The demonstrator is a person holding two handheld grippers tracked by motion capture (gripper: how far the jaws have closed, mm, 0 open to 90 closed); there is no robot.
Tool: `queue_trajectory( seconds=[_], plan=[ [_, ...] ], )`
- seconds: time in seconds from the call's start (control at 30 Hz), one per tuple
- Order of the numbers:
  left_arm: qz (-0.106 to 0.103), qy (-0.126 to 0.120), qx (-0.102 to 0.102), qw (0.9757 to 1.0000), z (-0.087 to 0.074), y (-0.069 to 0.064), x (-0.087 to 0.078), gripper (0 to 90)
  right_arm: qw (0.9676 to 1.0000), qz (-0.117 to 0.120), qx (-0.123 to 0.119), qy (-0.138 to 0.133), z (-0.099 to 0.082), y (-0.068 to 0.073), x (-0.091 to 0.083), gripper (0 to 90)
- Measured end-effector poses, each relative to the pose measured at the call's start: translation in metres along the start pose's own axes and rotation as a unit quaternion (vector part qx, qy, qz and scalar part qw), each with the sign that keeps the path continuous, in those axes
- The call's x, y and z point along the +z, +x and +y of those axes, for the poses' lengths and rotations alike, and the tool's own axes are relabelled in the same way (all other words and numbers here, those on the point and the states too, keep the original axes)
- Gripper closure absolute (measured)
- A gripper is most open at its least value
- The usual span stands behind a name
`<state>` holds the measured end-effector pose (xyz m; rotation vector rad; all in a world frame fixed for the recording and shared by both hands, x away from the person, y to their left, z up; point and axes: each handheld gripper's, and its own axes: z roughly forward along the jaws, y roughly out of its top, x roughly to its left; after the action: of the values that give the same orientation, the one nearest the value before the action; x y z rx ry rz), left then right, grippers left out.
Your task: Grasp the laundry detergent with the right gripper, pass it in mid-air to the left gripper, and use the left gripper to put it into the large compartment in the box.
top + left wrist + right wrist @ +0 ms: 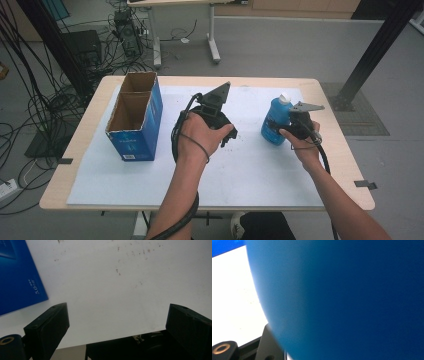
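A blue bottle [275,122] with a white cap stands slightly tilted at the right of the white mat [250,170]. My right gripper [283,128] grips its side from the right. In the right gripper view the bottle [337,300] sits very close between the jaws; the left finger [268,342] touches its edge and the other is hidden behind it. My left gripper [227,136] hovers over the middle of the mat, pointing down. Its jaws [117,315] stand wide apart with nothing between them.
An open-topped blue cardboard box [135,117] with two compartments stands at the left of the mat; its blue side [17,277] shows near the left gripper. The wooden table edge [345,150] runs close to the right hand. Cables and table legs lie on the floor beyond.
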<state>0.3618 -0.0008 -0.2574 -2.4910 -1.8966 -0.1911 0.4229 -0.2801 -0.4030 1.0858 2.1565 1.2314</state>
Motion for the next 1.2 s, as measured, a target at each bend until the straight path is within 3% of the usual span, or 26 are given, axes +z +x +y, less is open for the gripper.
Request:
queue_trajectory(
  seconds=[0.37, 0.9, 1.2],
  plan=[
    [0.002, -0.003, 0.007, 1.0000, 0.003, 0.003, -0.007, 5.6, 1.0000, 0.000, 0.001, 0.003, 0.004, -0.002, -0.004, 44.3],
    [0.002, -0.005, 0.019, 0.9998, 0.006, 0.003, -0.017, 5.6, 1.0000, 0.005, -0.003, 0.007, 0.027, -0.004, -0.015, 44.2],
    [-0.006, -0.006, 0.040, 0.9992, 0.006, 0.007, -0.027, 5.5, 0.9995, 0.028, -0.006, 0.014, 0.049, 0.005, -0.019, 44.2]
  ],
)
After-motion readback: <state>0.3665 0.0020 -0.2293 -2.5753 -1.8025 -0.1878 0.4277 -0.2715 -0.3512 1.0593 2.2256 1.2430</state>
